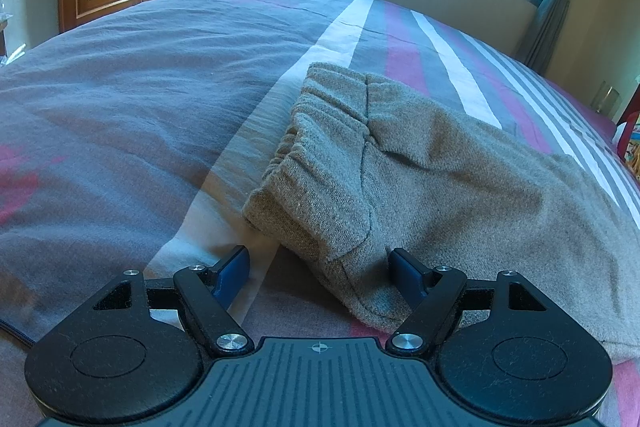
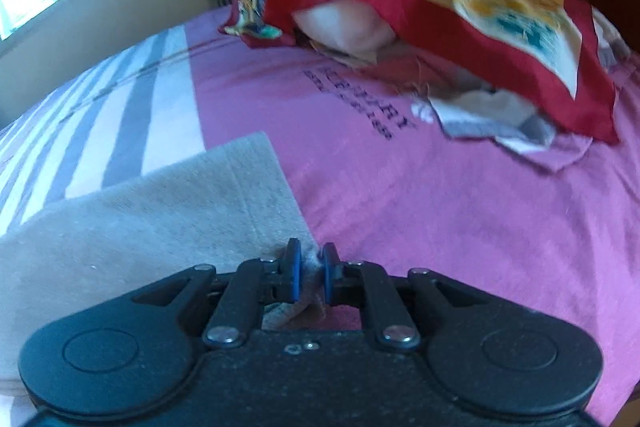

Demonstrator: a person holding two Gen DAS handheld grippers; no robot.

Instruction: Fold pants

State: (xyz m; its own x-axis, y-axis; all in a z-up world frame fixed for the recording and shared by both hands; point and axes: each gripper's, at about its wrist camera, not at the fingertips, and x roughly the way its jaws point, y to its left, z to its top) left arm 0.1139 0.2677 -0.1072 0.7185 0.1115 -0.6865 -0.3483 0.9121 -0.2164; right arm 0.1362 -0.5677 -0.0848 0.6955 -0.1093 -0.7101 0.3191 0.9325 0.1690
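Right hand-held gripper (image 2: pixel 311 273) — clamped on pants (image 2: pixel 160 211)

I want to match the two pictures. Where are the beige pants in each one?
Left wrist view: the beige pants lie right of centre, elastic waistband toward the middle, a corner between the open left gripper.
Right wrist view: the pants fill the lower left, their hem corner pinched in the right gripper.
Shared landmark: the striped bedcover under them.

Pants (image 1: pixel 420 163) flat on the bed (image 1: pixel 140 87), waistband left, hem right, pillow (image 2: pixel 440 7) beyond the hem.
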